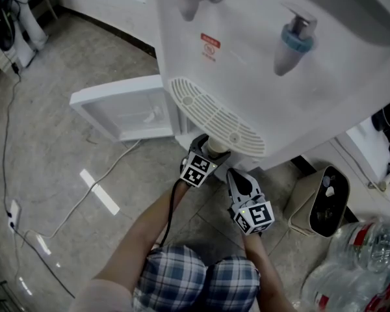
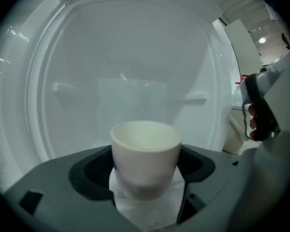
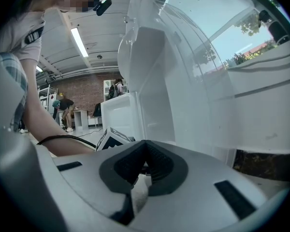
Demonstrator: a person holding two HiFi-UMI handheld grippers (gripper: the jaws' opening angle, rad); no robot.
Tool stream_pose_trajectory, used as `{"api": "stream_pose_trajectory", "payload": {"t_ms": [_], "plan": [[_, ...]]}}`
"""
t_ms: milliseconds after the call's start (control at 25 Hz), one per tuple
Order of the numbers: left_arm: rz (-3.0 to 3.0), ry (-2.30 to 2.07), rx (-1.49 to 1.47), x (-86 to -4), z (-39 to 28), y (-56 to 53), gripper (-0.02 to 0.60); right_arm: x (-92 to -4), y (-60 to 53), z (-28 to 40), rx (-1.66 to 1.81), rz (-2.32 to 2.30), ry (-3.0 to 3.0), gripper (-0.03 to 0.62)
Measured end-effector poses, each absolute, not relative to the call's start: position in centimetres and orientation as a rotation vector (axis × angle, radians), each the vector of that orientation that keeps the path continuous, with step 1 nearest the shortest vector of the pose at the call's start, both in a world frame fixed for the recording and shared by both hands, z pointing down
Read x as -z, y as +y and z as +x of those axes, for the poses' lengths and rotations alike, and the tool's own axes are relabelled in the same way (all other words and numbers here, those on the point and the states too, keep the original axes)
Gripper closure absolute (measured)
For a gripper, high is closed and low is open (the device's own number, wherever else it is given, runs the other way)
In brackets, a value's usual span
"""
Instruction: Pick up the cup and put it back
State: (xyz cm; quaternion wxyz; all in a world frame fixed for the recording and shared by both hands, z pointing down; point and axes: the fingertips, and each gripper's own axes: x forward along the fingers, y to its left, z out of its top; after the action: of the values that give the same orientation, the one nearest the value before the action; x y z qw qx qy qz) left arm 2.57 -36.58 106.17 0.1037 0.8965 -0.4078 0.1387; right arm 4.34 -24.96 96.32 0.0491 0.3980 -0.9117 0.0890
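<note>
Head view: I have the left hand-held gripper (image 1: 210, 153) pushed up to the foot of the white water dispenser (image 1: 260, 64), just under its round drip grille (image 1: 211, 112). It is clamped on the pale cup (image 1: 216, 147), whose rim shows at the gripper's tip. The right hand-held gripper (image 1: 235, 178) sits just beside it, a little nearer to me. The dispenser's lower door (image 1: 117, 109) hangs open to the left, with a cable (image 1: 94, 190) trailing across the floor (image 1: 58, 77). A beige bin (image 1: 318, 203) and clear plastic bottles (image 1: 354, 265) stand at the right.

Left gripper view: the cup stands upright between the two dark pads (image 2: 94, 170), one pressed to each side of it. Its mouth faces up and I see nothing inside it. Behind it is the white inner wall of the dispenser's lower compartment. I cannot tell whether the cup's base rests on anything. At the right edge the other gripper's handle shows, with fingers (image 2: 253, 124) round it.

Right gripper view: the jaws are closed, ribbed pads meeting with nothing between them. Past them I see the left gripper's marker cube (image 3: 110, 139), my forearm (image 3: 48, 129) and the open door. Far off, people (image 3: 64, 108) stand before a brick wall (image 3: 84, 93).
</note>
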Motion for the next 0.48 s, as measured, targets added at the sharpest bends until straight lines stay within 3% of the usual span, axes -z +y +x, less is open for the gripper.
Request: {"api": "stream_pose_trajectory", "payload": {"t_ms": [480], "plan": [[2.634, -1.28, -0.381, -104.5, 0.4, -35.2, 0.166, -96.4, -25.2, 4.0, -0.267, 1.239, -2.76, 0.577]]}}
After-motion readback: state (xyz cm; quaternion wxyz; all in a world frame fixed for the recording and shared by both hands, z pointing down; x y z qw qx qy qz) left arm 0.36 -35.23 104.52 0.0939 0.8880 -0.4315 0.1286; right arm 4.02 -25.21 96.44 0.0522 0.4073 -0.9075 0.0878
